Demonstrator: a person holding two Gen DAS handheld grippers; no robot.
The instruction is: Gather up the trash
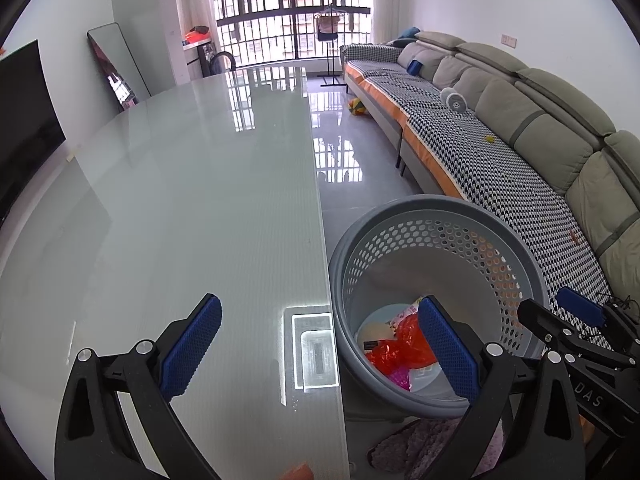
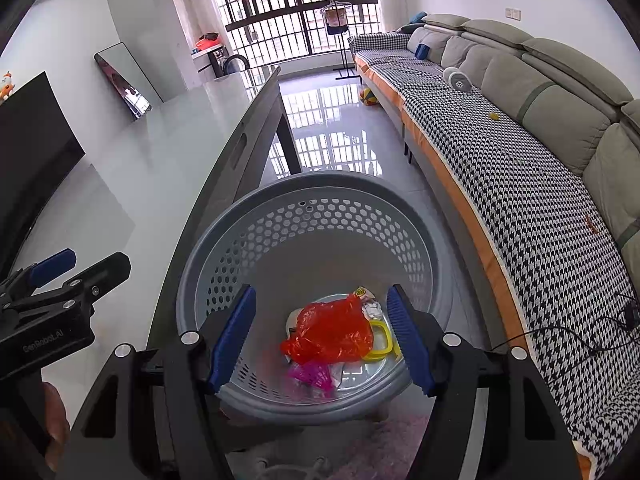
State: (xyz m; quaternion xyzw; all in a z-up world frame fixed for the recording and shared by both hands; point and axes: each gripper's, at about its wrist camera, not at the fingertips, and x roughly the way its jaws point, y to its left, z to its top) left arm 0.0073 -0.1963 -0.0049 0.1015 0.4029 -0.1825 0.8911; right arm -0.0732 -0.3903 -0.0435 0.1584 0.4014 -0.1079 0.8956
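Hovering right gripper (image 2: 322,340) over basket (image 2: 316,192), fingers spread, nothing held (likely just dropped load). Trash inside basket: red bag (image 2: 330,334), yellow ring (image 2: 382,340), pink wrapper (image 2: 314,376). Left gripper (image 1: 320,354) spread, empty, straddling table (image 1: 180,200) edge. Basket beside table for short carry. Readable: "GenRoboLAI"-like print, "DAS".

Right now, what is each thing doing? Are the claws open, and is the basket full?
left claw: open, holding nothing, over the table edge.
right claw: open, holding nothing, above the basket.
basket: upright on the floor, only its bottom covered with trash.
red plastic bag: crumpled, lying in the basket.
yellow ring: lying in the basket, partly under the bag.
table: shiny, bare where visible.
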